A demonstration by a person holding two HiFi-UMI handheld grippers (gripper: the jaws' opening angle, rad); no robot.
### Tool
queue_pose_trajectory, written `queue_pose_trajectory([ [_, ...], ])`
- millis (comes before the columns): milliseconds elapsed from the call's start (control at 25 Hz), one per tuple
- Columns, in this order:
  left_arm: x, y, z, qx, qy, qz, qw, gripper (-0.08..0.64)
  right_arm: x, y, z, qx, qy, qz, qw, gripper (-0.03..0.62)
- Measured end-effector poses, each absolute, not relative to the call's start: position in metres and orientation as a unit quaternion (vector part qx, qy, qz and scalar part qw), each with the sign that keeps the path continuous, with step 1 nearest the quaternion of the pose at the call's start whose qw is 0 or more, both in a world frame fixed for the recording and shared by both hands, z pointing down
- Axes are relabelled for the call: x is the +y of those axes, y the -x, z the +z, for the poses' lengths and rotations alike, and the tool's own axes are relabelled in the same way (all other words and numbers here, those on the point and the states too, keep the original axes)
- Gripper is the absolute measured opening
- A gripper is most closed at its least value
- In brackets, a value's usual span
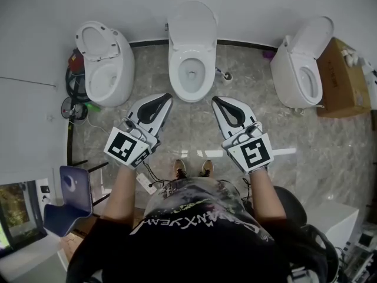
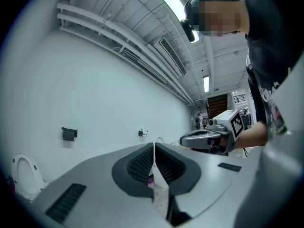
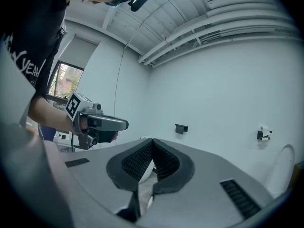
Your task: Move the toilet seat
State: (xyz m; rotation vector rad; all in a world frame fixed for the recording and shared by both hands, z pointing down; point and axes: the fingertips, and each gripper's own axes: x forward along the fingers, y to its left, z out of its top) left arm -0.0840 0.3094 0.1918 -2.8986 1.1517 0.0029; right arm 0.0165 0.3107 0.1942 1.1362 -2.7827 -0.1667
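Head view: three toilets stand in a row against the wall (image 1: pixel 247 5). The middle toilet (image 1: pixel 192 90) is straight ahead of me, and the toilet seat (image 1: pixel 175 69) reads as the ring lying on its bowl, with the lid upright behind it. I cannot fully separate ring from rim at this angle. The left claw (image 1: pixel 167 96) and the right claw (image 1: pixel 214 99) are both held level over the grey floor (image 1: pixel 194 134), tips toward that toilet and just short of its front edge, touching nothing. Both look pressed together. The left toilet (image 1: pixel 112 78) shows its seat ring tipped up, and the right toilet (image 1: pixel 291 75) stands beside a cardboard box (image 1: pixel 341 78). Left gripper view: the left claw (image 2: pixel 154 147) is pressed fully together along a thin seam, with nothing pinched between the ribbed pads. The right claw (image 2: pixel 204 139) floats just beyond it to the right, apart from it. A toilet with its lid up sits at the far left edge, and two small dark fixtures hang on the wall. Right gripper view: the right claw (image 3: pixel 152 142) is likewise closed tip to tip and empty. A sliver of white porcelain shows through the gap lower down, well beyond the pads. The left claw (image 3: pixel 107 124) is level on the left.
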Motion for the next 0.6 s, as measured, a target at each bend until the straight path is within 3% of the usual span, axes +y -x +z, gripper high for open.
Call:
queue_pose_trajectory([
  [600, 0.3105, 0.0801, 0.1949, 0.364, 0.931, -0.004, 0.014, 0.034, 0.3096, -0.0192, 0.1957, -0.923, -0.378, -0.049, 0.061, 0.005],
])
